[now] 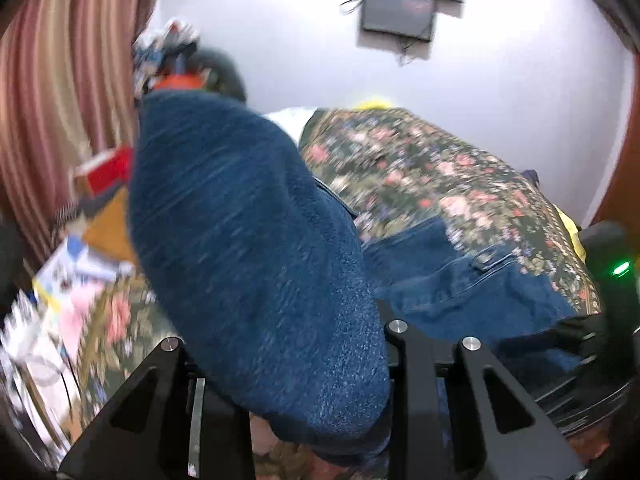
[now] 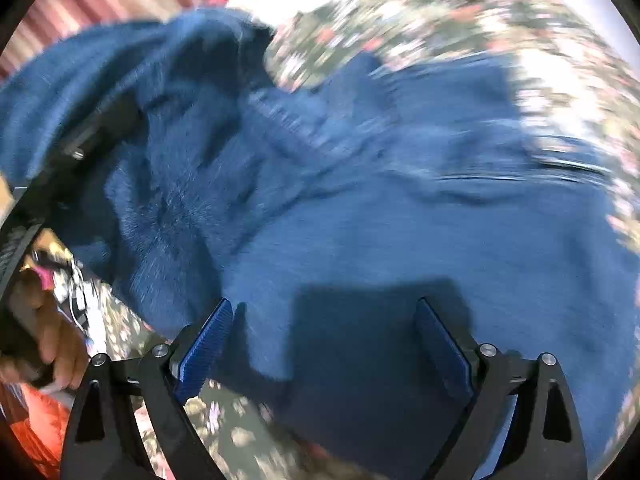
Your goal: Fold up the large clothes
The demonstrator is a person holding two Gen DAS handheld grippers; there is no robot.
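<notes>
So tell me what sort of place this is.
Probably a bedroom at home: a bed with a floral bedspread, striped curtains beside it, and a dark screen mounted on the white wall.

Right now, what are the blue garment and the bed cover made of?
Blue garment: mixed; the lifted part looks fuzzy, like fleece or knit, while the part lying flat looks like denim, with seams and a metal button. Bed cover: printed floral woven fabric, matte; blur hides the weave.

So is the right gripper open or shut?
Open: the right gripper's blue pads stand wide apart over the jacket.
</notes>
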